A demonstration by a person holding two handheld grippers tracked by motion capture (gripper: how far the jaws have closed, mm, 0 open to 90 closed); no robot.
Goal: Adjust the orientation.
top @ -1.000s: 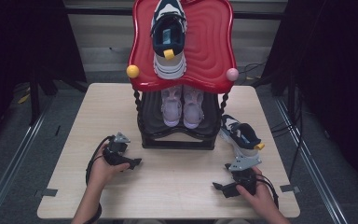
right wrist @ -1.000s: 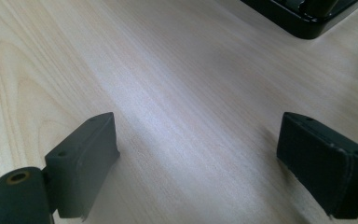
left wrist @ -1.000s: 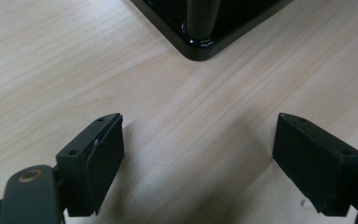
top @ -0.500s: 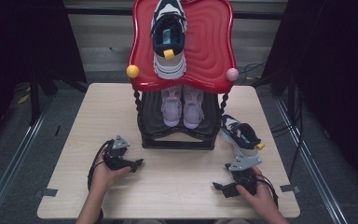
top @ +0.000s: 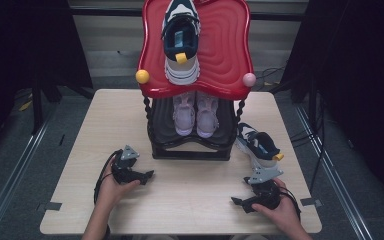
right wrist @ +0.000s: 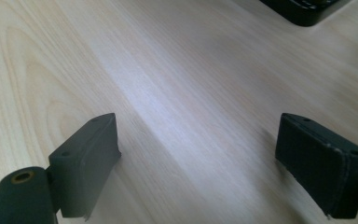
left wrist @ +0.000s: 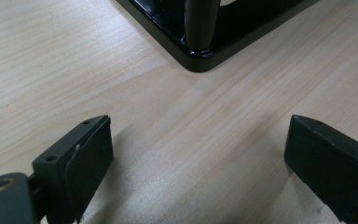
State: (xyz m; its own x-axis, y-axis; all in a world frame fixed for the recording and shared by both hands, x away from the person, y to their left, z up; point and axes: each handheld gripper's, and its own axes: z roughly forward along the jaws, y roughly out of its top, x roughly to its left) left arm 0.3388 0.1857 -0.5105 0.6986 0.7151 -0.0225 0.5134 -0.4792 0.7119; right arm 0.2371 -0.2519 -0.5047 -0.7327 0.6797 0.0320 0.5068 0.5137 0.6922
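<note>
Desk of pale wood grain, rectangular, carries everything we see; grey floor surrounds it, with dark curtains to either side and cables beyond its right edge. At the middle of the far half stands a black two-tier shoe rack with twisted posts; its glossy red wavy-edged top tray bears a yellow ball at one front corner and a pink ball at the other. On the tray lies a navy-and-white sneaker with a yellow tab. On the lower shelf we see a pair of pale pink sneakers, side by side. A second navy-and-white sneaker rests on the desk just beside the rack's right foot, near the right edge.

The left gripper lies low over the desk, its jaws set wide with nothing between them; its own view shows the rack's black base corner just ahead. The right gripper, near the front right corner, also has its jaws wide and empty over bare wood.

Compared with a second ago, we find the left gripper drawn slightly back toward the front edge; the right gripper and all shoes are unchanged.

Bare desk lies along the front edge between the two grippers, and along the left edge beside the rack.
</note>
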